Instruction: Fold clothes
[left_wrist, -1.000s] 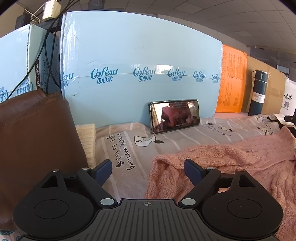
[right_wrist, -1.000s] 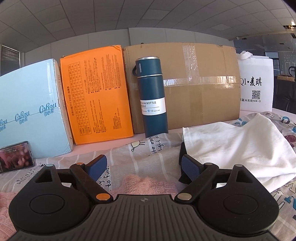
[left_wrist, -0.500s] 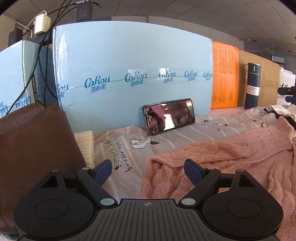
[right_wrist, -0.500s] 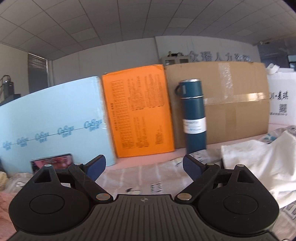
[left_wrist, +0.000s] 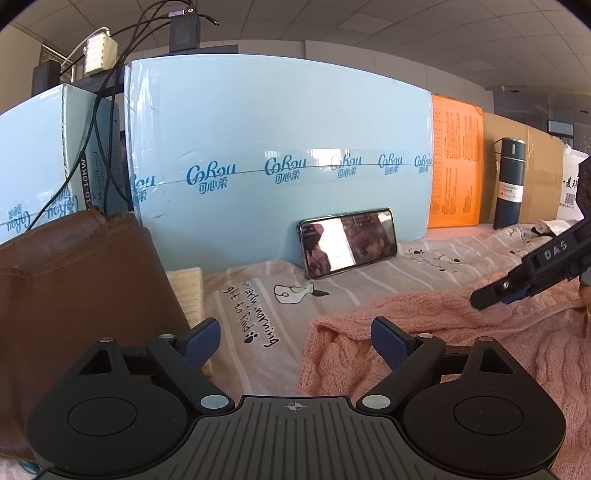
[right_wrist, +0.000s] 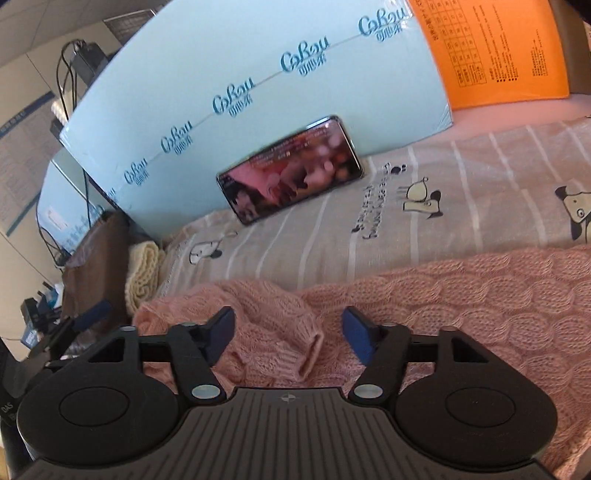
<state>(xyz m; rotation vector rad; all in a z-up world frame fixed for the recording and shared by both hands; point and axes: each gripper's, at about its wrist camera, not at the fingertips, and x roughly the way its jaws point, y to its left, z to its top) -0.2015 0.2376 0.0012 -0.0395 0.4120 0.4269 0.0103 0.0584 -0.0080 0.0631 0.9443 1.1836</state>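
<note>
A pink cable-knit sweater (left_wrist: 424, 332) lies spread on the printed bedsheet (left_wrist: 258, 295), filling the right and lower part of the left wrist view. My left gripper (left_wrist: 295, 339) is open, its right finger over the sweater's left edge, its left finger above bare sheet. My right gripper (right_wrist: 288, 332) is open above the sweater (right_wrist: 461, 295), with a folded-over sleeve cuff (right_wrist: 295, 343) between its fingers. From the left wrist view the right gripper (left_wrist: 524, 280) reaches in from the right edge over the sweater.
A phone (left_wrist: 347, 242) leans on a light blue box (left_wrist: 277, 147) at the back. An orange box (left_wrist: 456, 166), a cardboard box and a dark blue bottle (left_wrist: 509, 184) stand further right. A brown leather cushion (left_wrist: 74, 295) and cream knit (left_wrist: 184, 291) lie at left.
The right gripper swung left and tipped down, from facing the boxes and bottle to hovering over the sweater's sleeve. The left gripper barely moved; the right gripper now shows in its view.
</note>
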